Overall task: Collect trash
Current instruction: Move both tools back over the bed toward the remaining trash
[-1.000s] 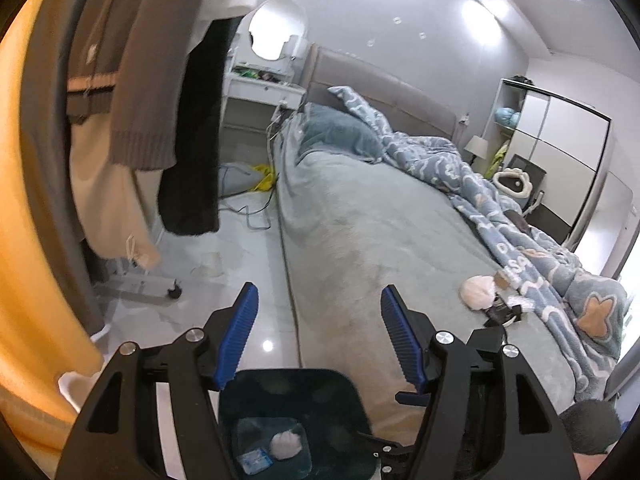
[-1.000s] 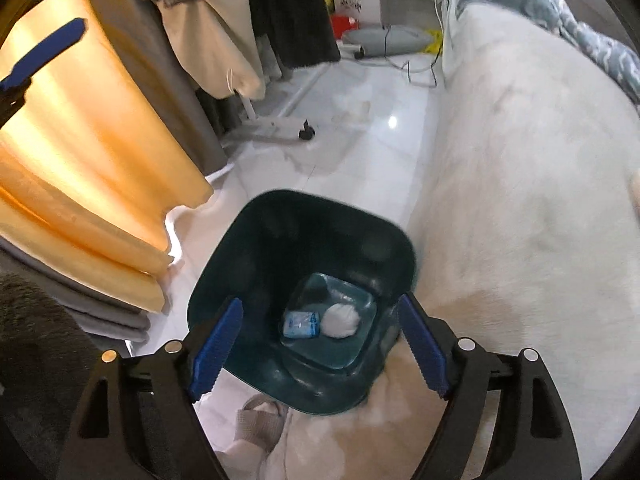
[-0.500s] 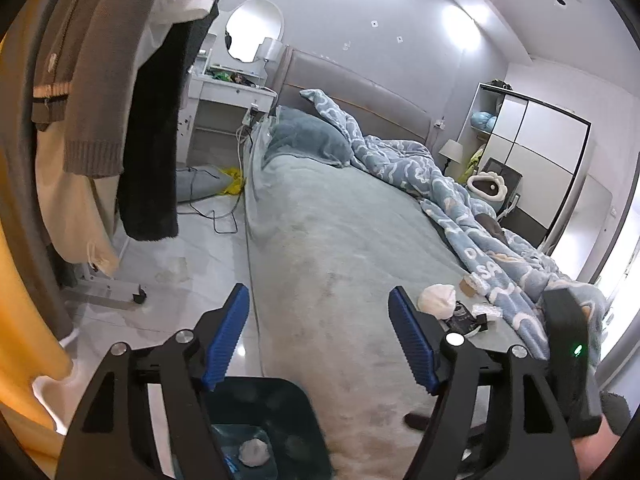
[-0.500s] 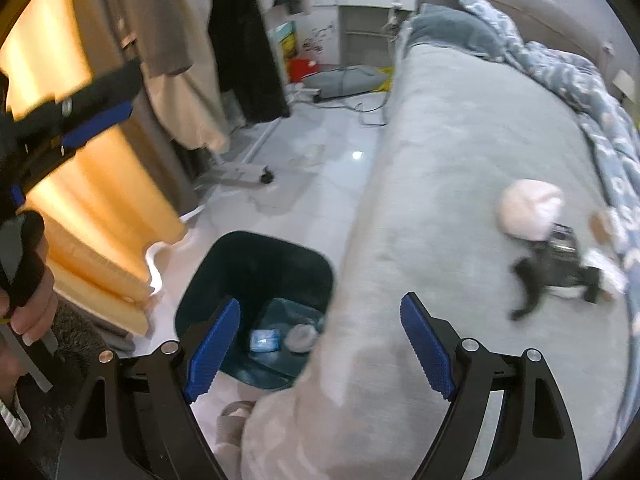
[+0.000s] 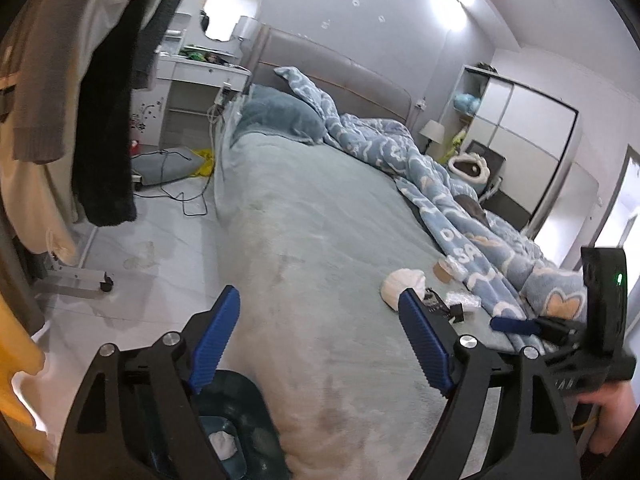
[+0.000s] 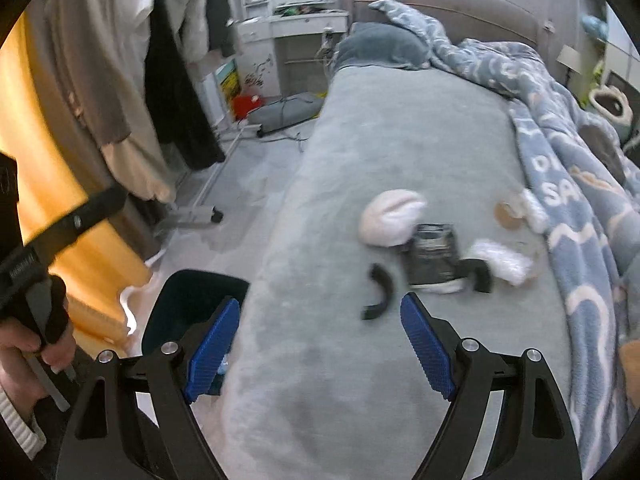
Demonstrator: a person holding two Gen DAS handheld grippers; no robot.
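A dark teal trash bin (image 5: 244,396) stands on the floor against the bed's near side, with a white wad (image 5: 222,444) inside. My left gripper (image 5: 320,308) hangs above the bin's edge and the bed, its jaws opening with nothing between them. My right gripper (image 6: 320,312) is open and empty over the grey bedspread. Just ahead of it lie a black curved piece (image 6: 378,292), a black packet (image 6: 434,254), a white crumpled wad (image 6: 390,218), a white wrapper (image 6: 502,262) and a brown round lid (image 6: 506,212). The bin (image 6: 192,304) shows at its lower left.
A blue patterned duvet (image 6: 560,140) is heaped along the bed's right side. Clothes (image 5: 100,120) hang on a wheeled rack at the left. Cables and a grey bag (image 5: 168,164) lie on the tiled floor near a white dressing table (image 5: 200,76).
Both views have swung from the bin toward the bed. My right gripper has risen from over the bin to over the litter on the bed. My left jaws stand wider apart.
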